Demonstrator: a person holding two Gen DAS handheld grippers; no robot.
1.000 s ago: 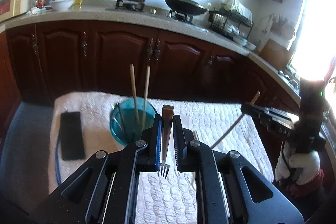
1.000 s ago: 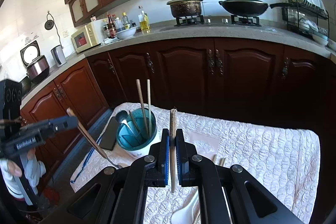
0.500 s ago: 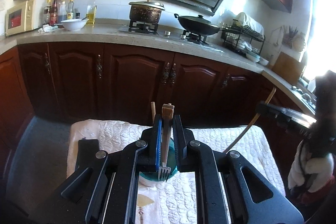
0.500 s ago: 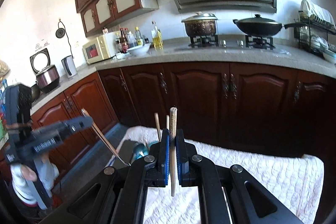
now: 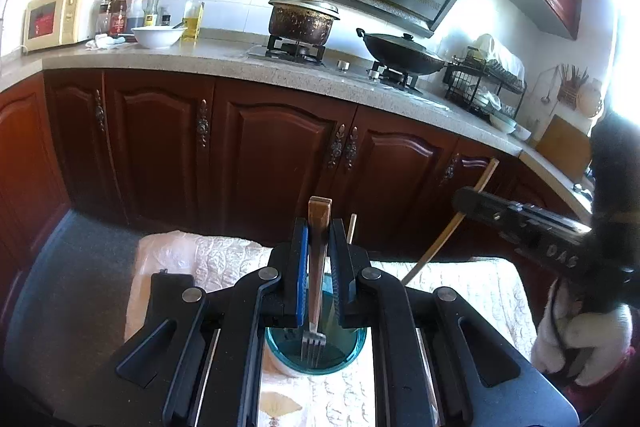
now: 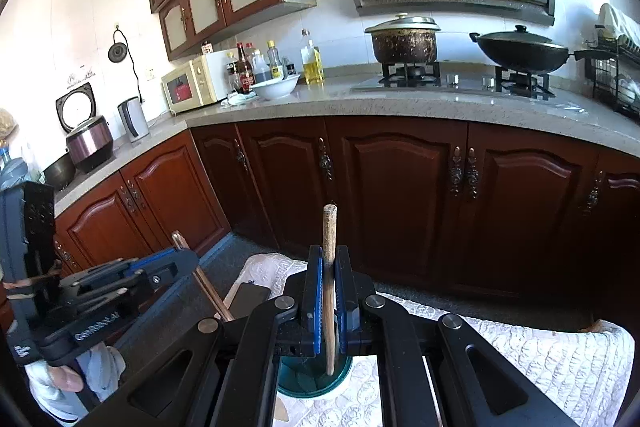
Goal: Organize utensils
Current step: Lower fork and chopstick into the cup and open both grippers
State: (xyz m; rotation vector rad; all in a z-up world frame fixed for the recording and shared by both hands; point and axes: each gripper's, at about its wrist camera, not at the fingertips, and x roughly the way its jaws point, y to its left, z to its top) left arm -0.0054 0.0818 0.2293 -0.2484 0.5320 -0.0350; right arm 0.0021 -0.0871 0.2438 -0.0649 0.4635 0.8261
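The left hand-held gripper (image 5: 319, 291) pinches a fork (image 5: 317, 307), tines down above the teal cup (image 5: 316, 351); the right hand-held gripper (image 6: 329, 303) pinches a chopstick (image 6: 329, 287) above it.

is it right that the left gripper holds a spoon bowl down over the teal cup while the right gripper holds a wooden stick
Not quite. The left gripper holds a fork, tines down, not a spoon; the left wrist view shows it over the teal cup. The right gripper does hold a wooden stick.
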